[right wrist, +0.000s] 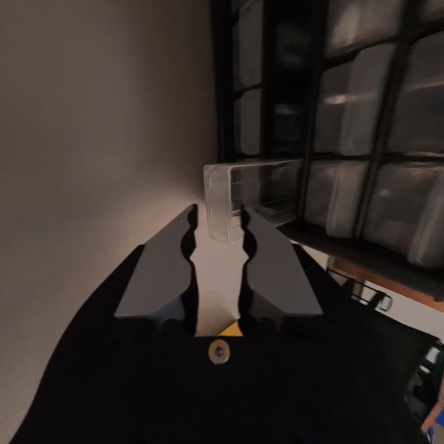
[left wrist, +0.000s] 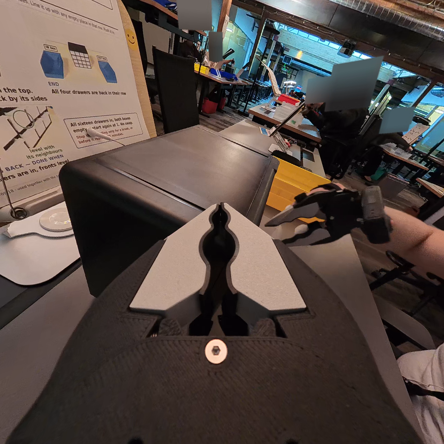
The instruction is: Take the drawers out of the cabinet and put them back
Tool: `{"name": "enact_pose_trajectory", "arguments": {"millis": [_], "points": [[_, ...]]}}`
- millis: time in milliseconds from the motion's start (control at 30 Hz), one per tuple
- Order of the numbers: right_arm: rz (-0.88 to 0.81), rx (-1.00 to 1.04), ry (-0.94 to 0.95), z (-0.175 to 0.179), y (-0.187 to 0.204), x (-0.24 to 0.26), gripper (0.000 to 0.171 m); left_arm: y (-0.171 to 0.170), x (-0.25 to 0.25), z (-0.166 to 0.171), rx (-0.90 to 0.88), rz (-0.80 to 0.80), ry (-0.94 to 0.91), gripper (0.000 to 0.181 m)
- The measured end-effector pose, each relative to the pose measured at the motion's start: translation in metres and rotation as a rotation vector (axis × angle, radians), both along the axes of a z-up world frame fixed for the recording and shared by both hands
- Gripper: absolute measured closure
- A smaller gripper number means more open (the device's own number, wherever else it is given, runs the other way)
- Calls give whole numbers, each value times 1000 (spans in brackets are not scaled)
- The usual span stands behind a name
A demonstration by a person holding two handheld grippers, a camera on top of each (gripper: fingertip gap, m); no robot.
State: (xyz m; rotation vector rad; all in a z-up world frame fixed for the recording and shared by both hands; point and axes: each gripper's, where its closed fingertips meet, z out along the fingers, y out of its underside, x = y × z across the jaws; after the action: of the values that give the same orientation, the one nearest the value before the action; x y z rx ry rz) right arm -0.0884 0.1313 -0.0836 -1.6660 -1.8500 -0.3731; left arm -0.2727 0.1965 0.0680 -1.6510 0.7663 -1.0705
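Observation:
In the left wrist view my left gripper is shut and empty, resting against the top front edge of the black cabinet. The right gripper shows there too, open, at the cabinet's front right side. In the right wrist view, which is blurred, my right gripper is open just before a clear plastic drawer that sticks partly out of the cabinet's grid. Its fingers flank the drawer's front without touching it. Several other clear drawers sit pushed in.
A yellow bin stands right of the cabinet. An instruction poster stands at the back left, with a white mat and a round disc below it. People work at tables in the background.

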Motion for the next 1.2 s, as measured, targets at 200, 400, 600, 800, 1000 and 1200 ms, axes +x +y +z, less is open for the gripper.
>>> {"name": "enact_pose_trajectory", "arguments": {"millis": [200,400,600,800,1000,1200], "points": [[-6,-320,-49,-9,-25,1,158,0,0,0,-2,-3,-2,181],[72,-570,-56,-10,-92,4,160,0,0,0,-3,-4,-4,181],[301,-567,-129,-44,-141,16,160,-1,0,0,-2,-6,-3,181],[487,-471,-203,-70,-156,37,159,-1,0,0,-1,-5,-1,181],[374,-556,-147,-69,-164,40,140,-1,1,0,-1,-4,1,181],[-219,-730,284,-31,-134,-15,134,-1,1,0,-2,-6,1,181]]}}
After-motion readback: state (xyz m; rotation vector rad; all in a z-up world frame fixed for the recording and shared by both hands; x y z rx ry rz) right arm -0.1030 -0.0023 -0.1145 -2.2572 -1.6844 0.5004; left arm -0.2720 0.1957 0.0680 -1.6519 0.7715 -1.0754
